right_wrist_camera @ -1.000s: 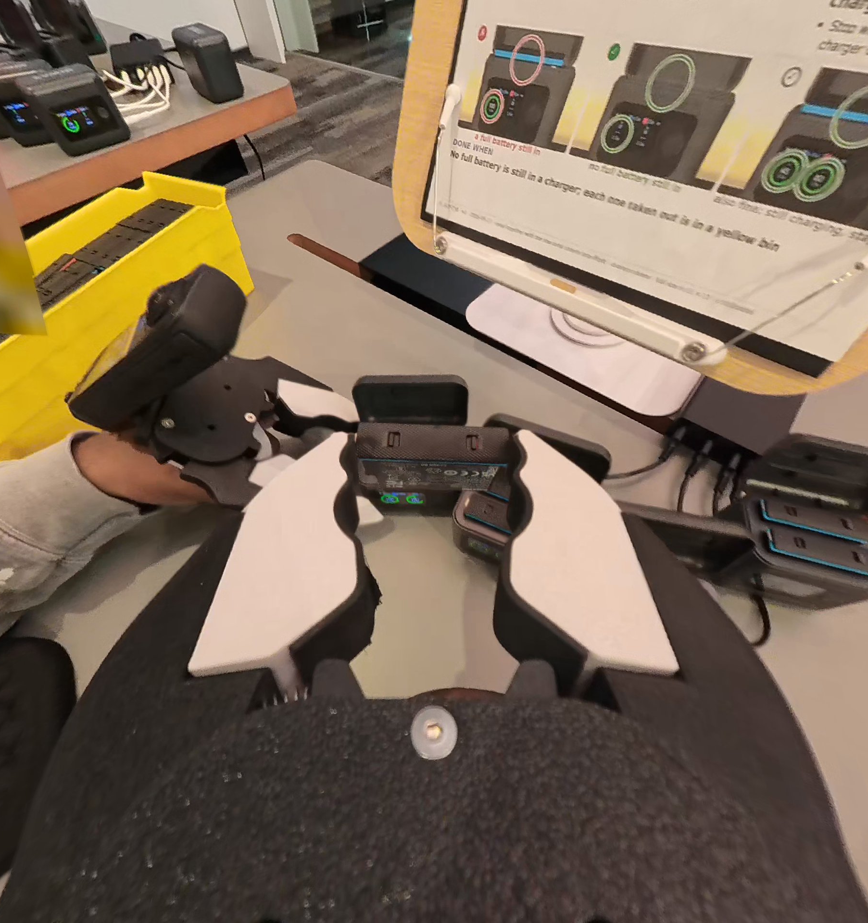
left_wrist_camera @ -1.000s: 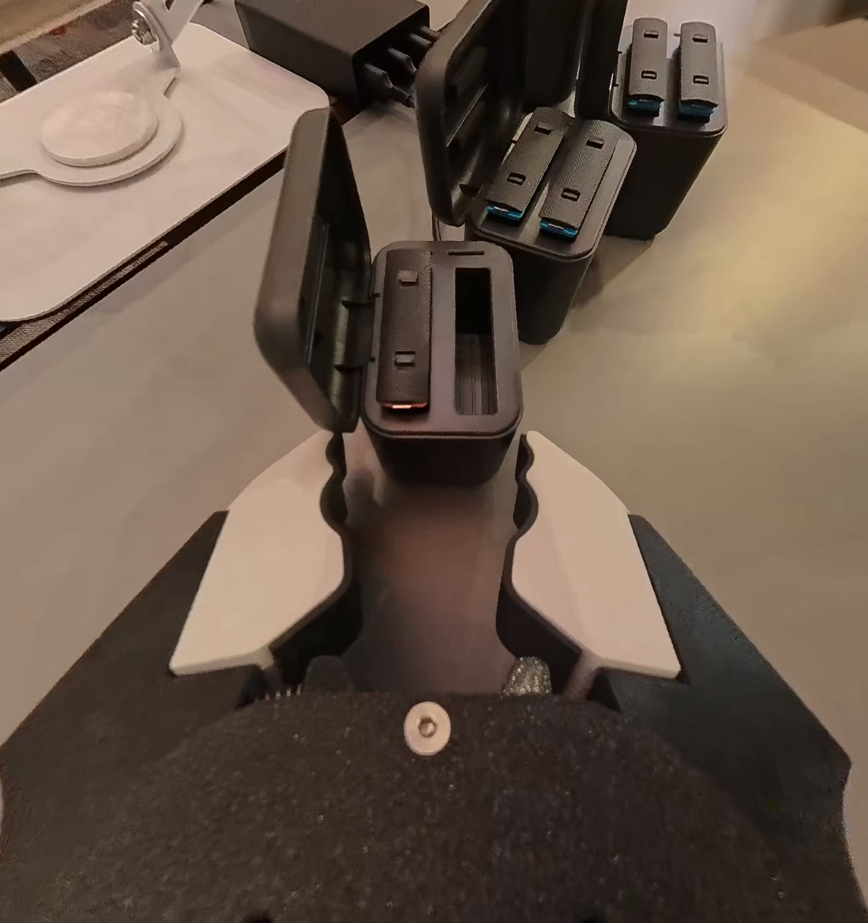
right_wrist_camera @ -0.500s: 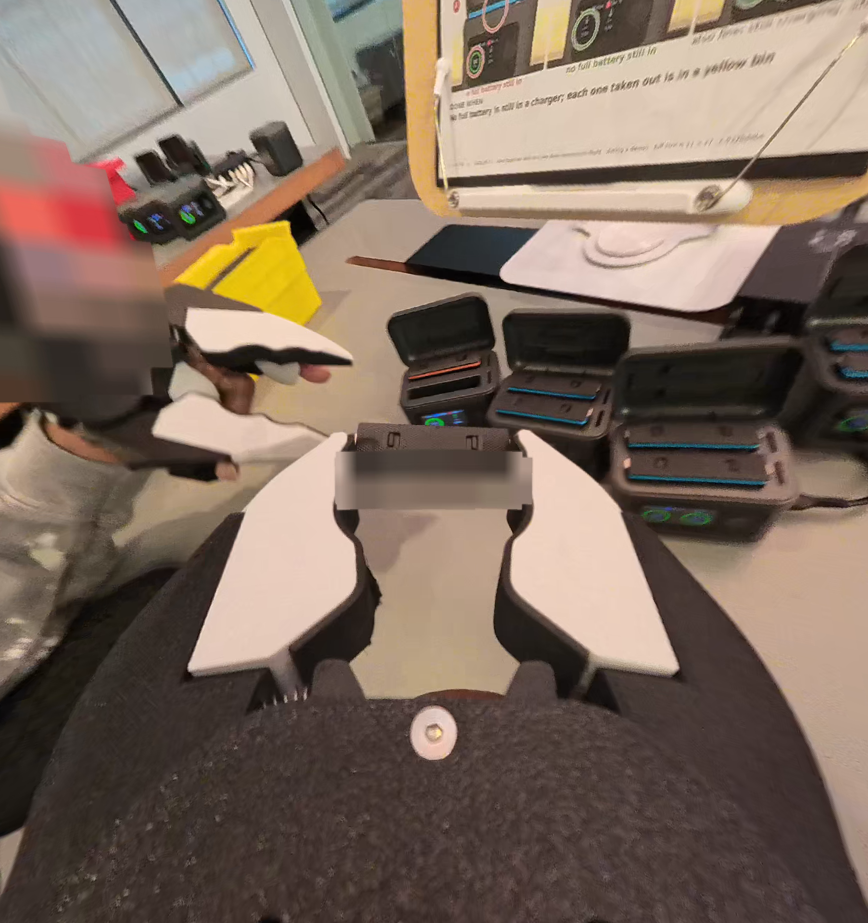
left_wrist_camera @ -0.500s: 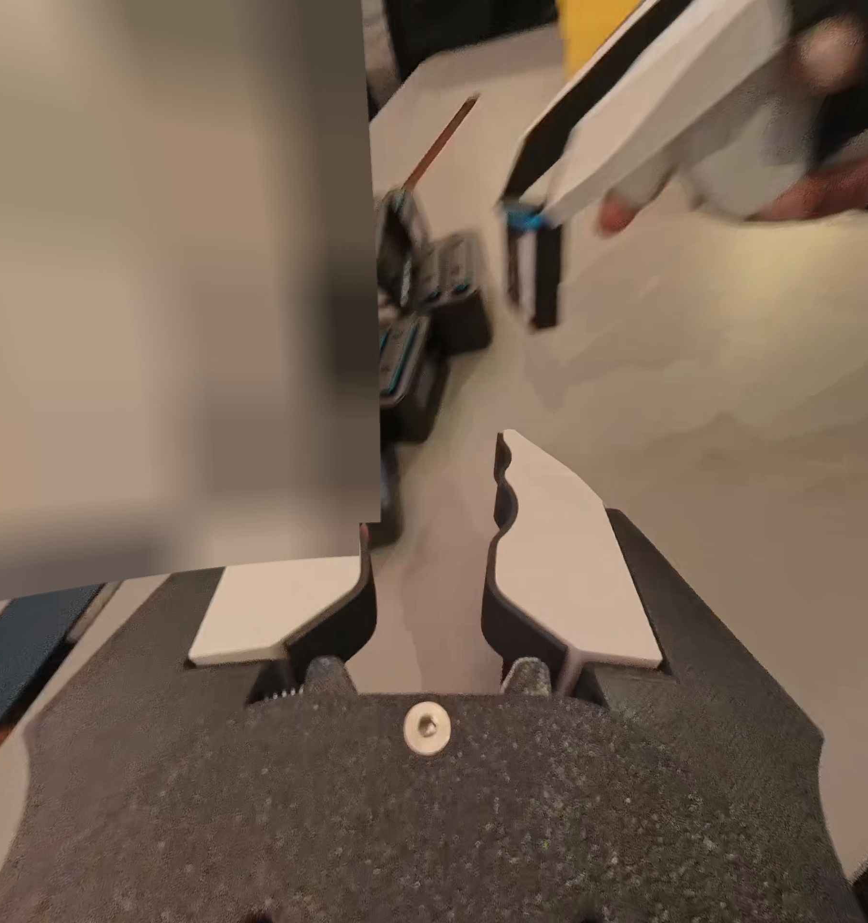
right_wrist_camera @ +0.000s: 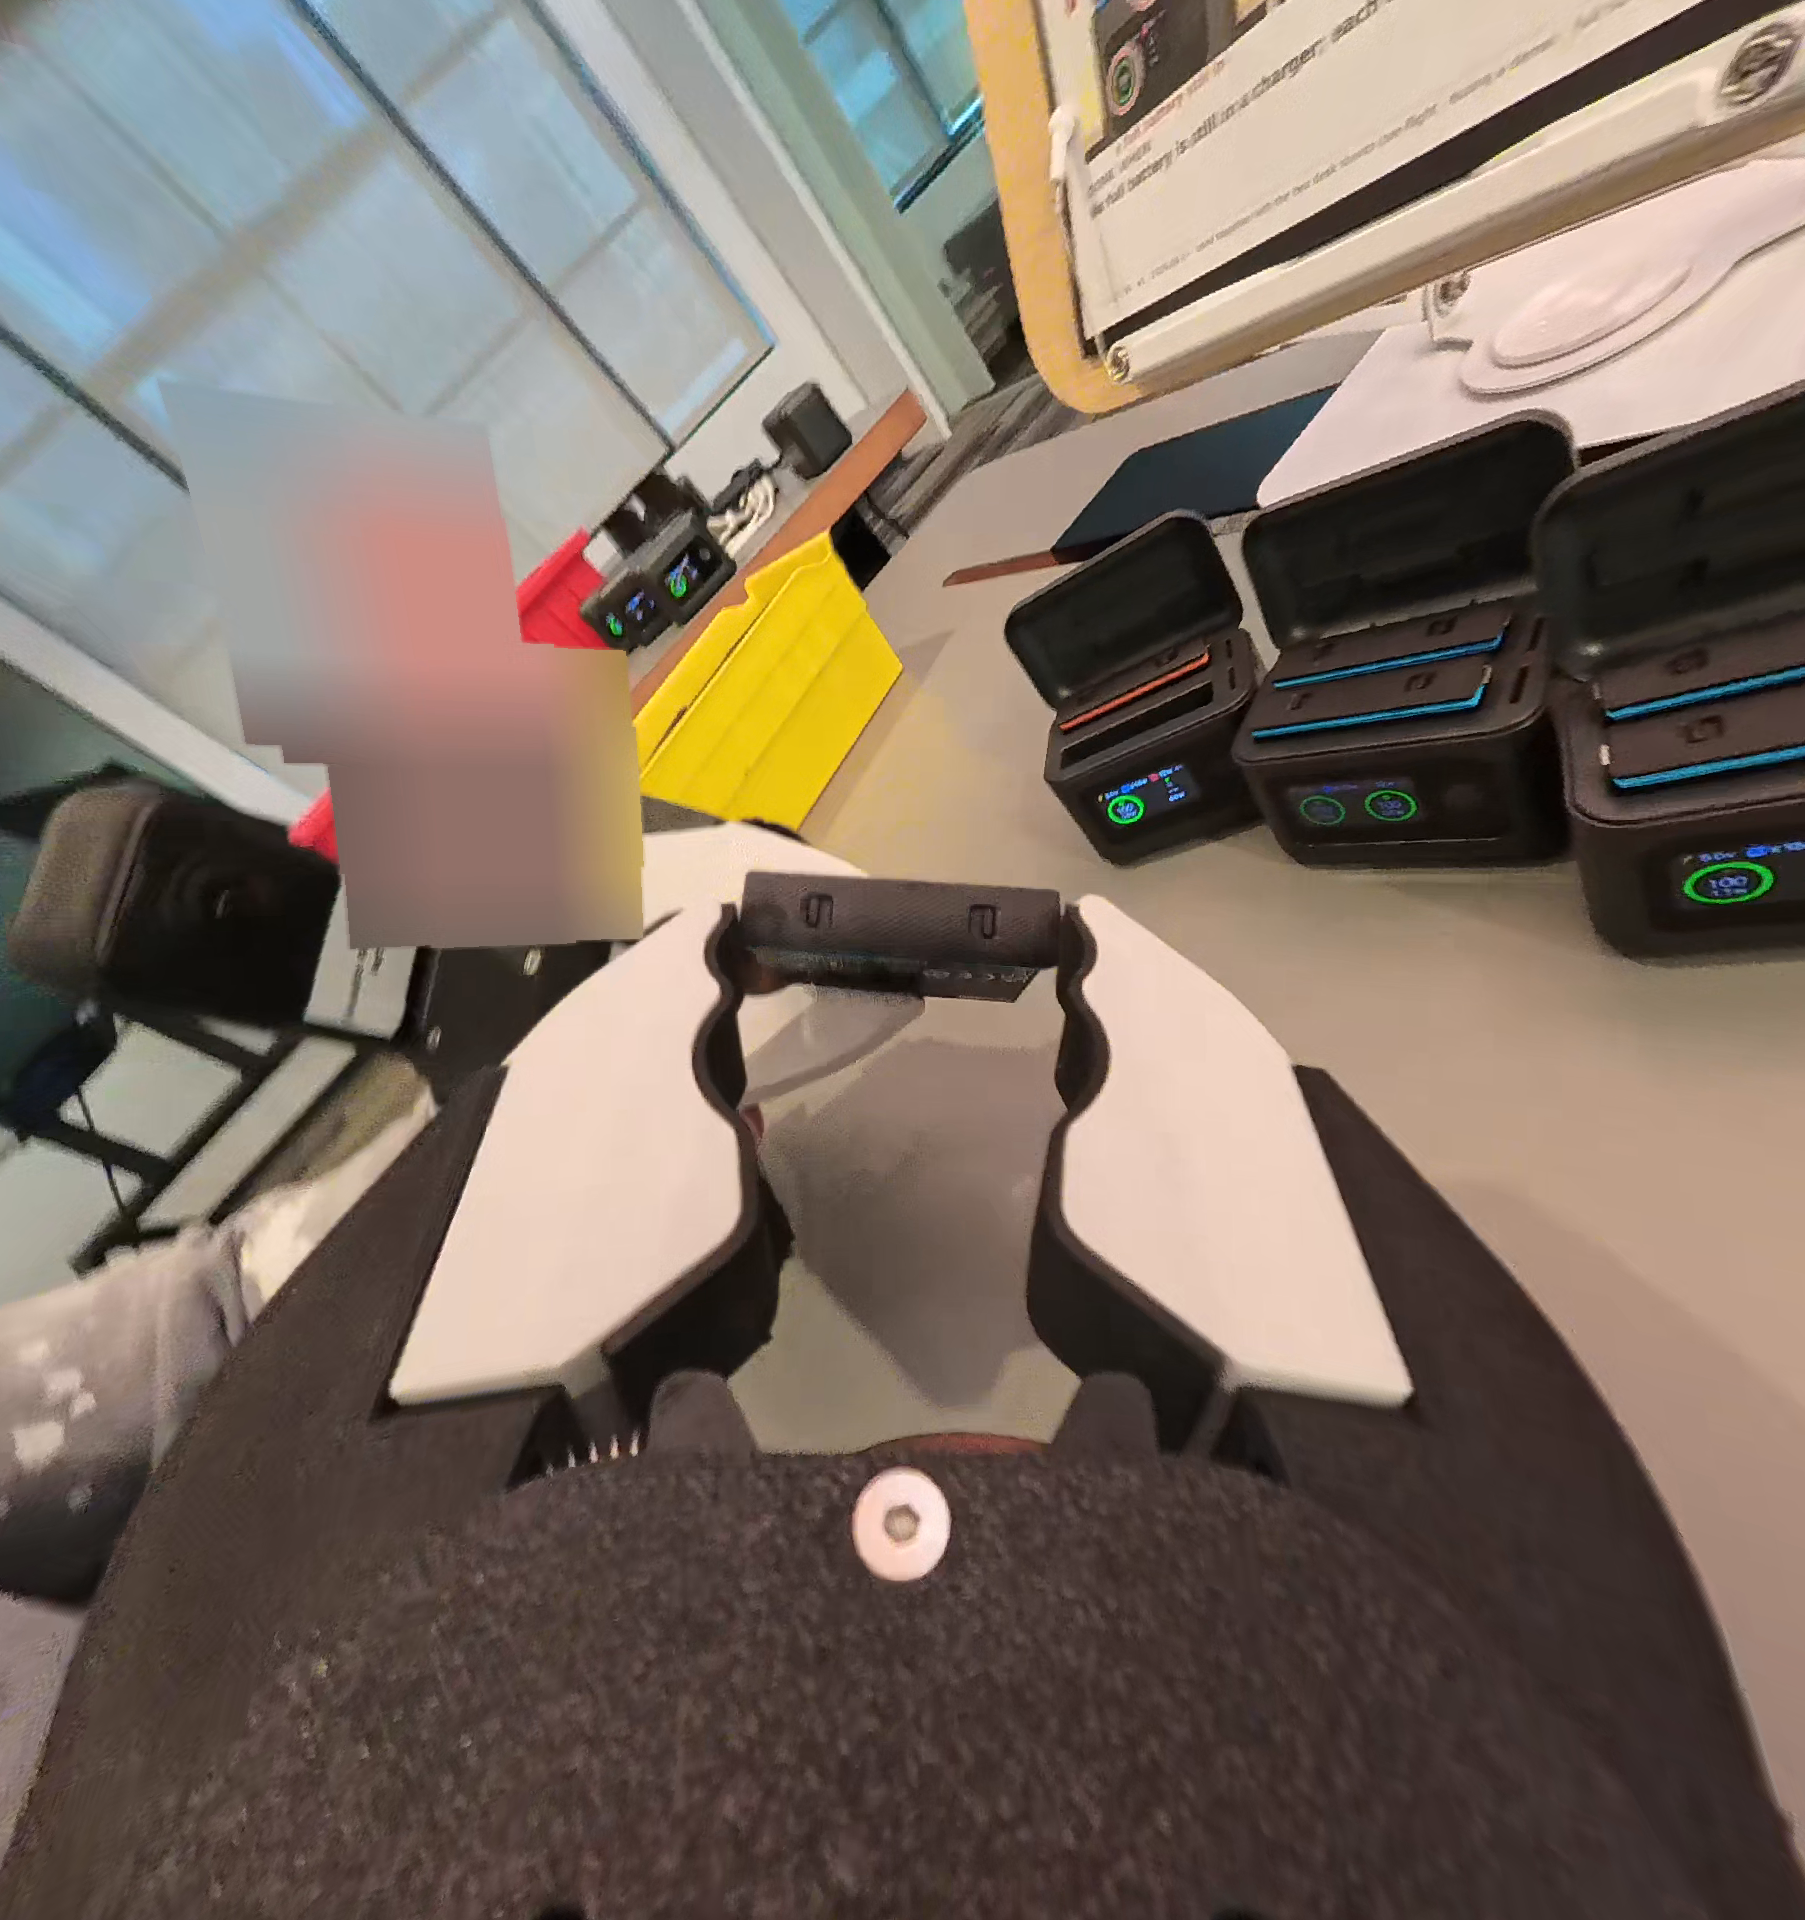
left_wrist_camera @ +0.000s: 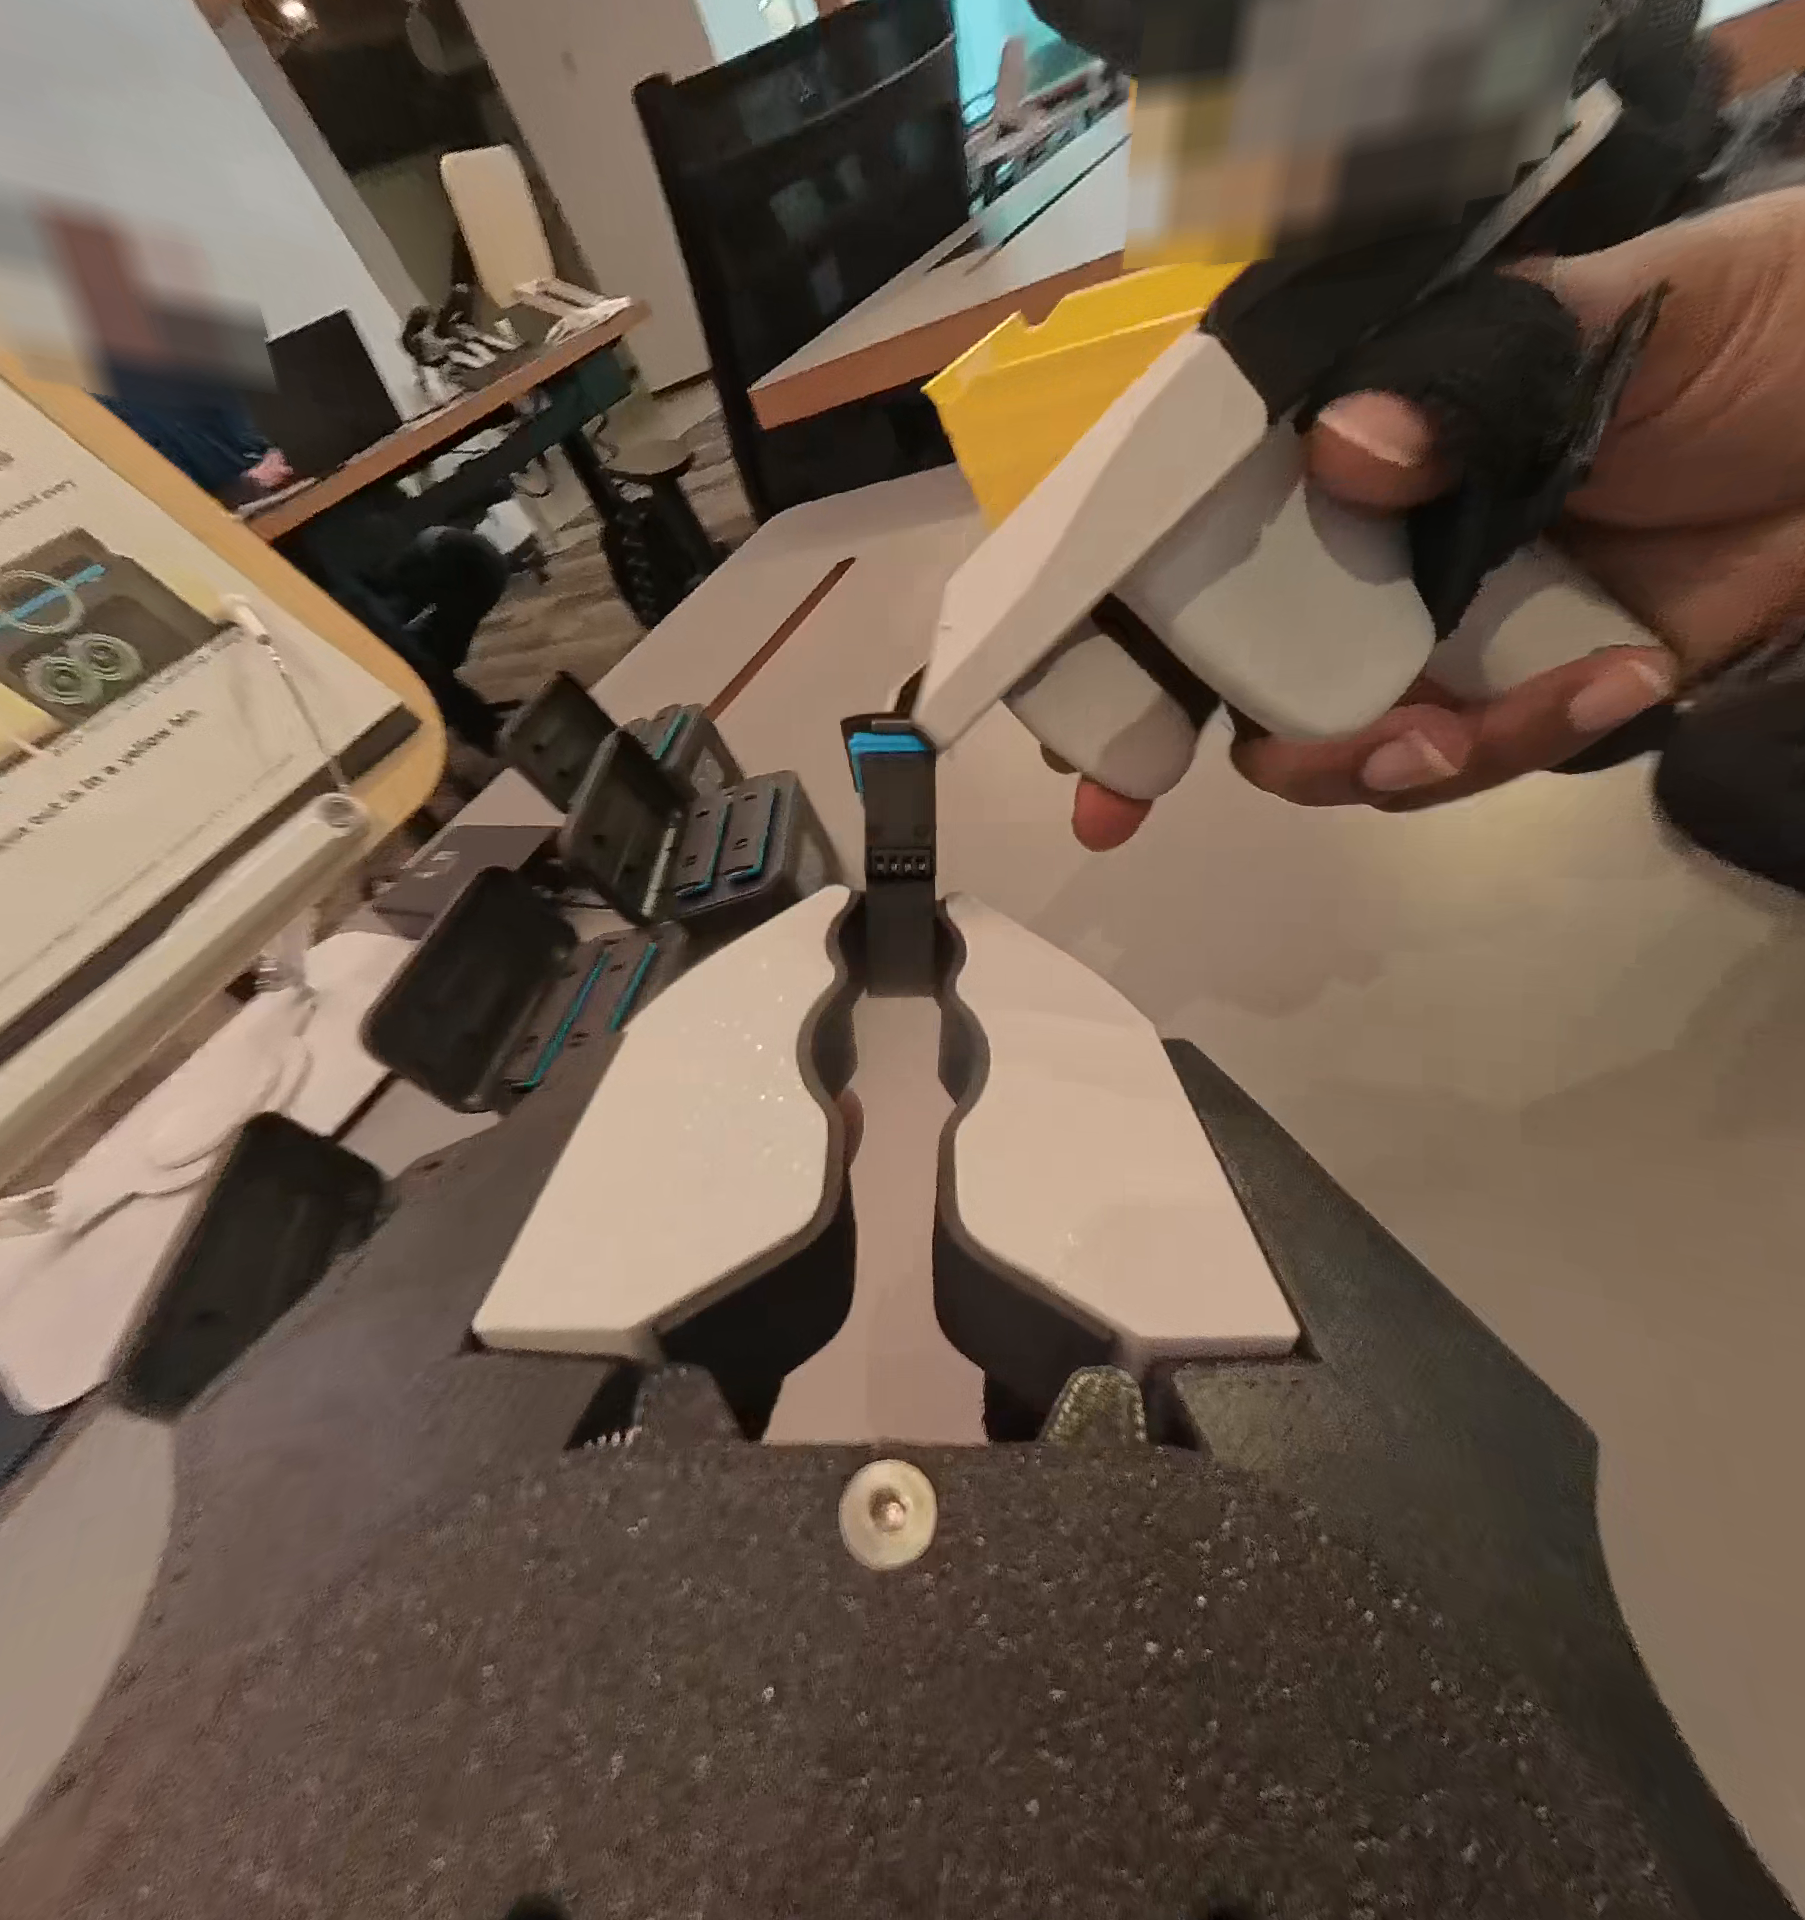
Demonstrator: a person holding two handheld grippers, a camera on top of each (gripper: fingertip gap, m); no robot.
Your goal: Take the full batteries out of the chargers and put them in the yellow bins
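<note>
**Spotter:** Two grippers on one battery. What worries you?

**Me:** The handover. My right gripper (right_wrist_camera: 898, 925) clamps the battery (right_wrist_camera: 898, 912) lengthwise, one fingertip on each short end. My left gripper (left_wrist_camera: 896, 935) is closed narrow on the lower end of that same battery, with both tips touching its thin sides. I can't judge how hard they press. If the right lets go before the left has a proper bite, the battery drops onto the table (right_wrist_camera: 1500, 1143).

**Spotter:** And if both hang on?

**Me:** Then any twist between my hands could lever it out of the shallower grip. That's the left, I'd say. It has only the bottom end, right at the fingertips, nowhere near the deeper scallops.

**Spotter:** Where is it relative to everything else?

**Me:** In the air above the table, blue-capped end up, contacts facing the left camera. It's well clear of the open chargers (right_wrist_camera: 1147, 769). The yellow bin (right_wrist_camera: 773, 686) sits beyond it at the table's far edge. A slip here would land short of the bin.
</note>
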